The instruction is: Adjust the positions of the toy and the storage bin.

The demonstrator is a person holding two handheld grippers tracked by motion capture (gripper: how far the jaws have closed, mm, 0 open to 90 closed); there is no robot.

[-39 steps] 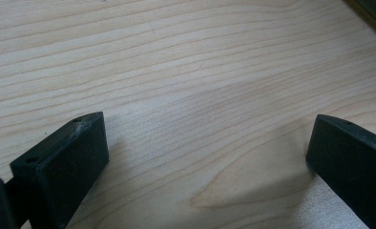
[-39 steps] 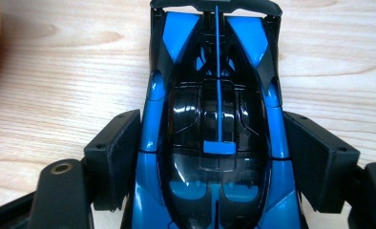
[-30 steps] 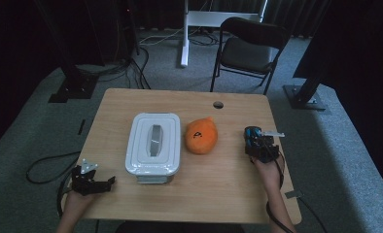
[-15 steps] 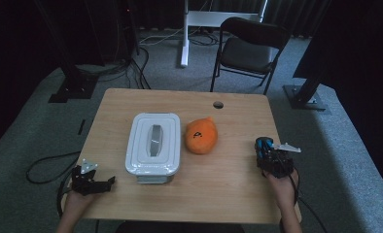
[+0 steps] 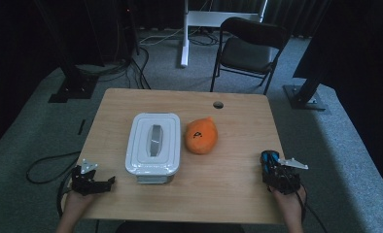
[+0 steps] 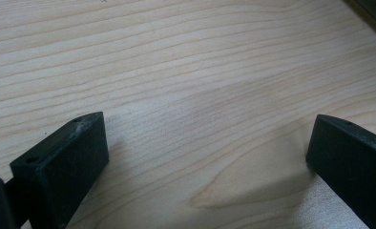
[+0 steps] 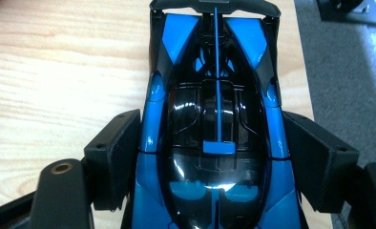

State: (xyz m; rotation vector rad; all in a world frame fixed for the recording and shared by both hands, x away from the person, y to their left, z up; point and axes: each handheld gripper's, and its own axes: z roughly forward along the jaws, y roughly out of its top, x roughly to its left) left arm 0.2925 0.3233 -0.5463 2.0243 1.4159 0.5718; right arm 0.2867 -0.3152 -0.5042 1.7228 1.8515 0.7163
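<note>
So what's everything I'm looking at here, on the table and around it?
Toy car: one, blue and black, near the table's right edge, between the right gripper's jaws.
Lidded container: one, white with a grey handle, left of centre on the table.
Soft orange thing: one, with a dark mark, just right of the container.
Table: one, light wood, with a round hole near its far edge.
Chair: one, black, on the carpet beyond the table.
Left gripper: one, black, open over bare wood at the near left corner.
Right gripper: one, black, gripping the car's sides.
Hands: two, at the near edge.
</note>
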